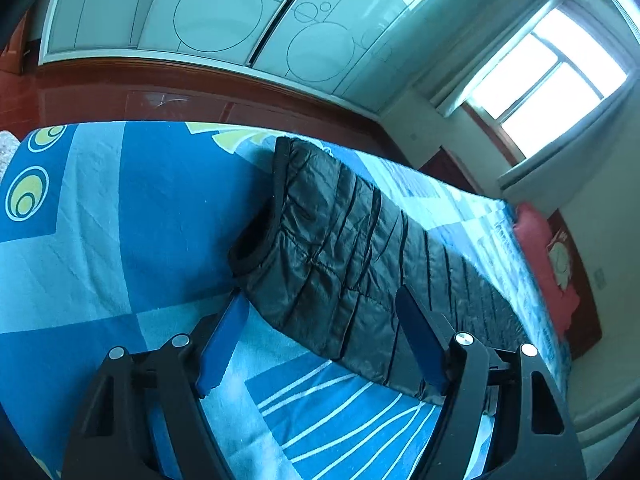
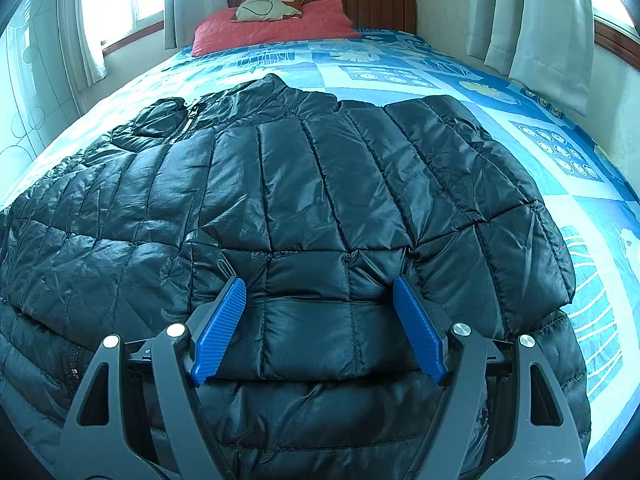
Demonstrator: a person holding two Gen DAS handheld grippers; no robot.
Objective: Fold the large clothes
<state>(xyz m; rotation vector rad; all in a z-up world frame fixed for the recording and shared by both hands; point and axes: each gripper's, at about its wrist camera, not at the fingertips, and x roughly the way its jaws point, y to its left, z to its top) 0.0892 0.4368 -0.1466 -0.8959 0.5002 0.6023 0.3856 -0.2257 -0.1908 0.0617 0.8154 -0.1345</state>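
So the black puffer jacket (image 2: 304,216) is spread out on the bed's blue patterned bedspread (image 1: 120,208), sleeves apparently tucked in already. The left gripper (image 1: 322,344) hangs spread apart with nothing pinched, straddling the jacket's near edge, cuff just beyond it. The right gripper (image 2: 320,324) sits equally wide over the quilted hem, gripping nothing as far as can be seen. Probably best to bite both layers right at the edge before lifting, since that shell looks slippery. Further right: red pillow (image 2: 276,28), wooden headboard (image 2: 380,4), curtains (image 2: 536,24).
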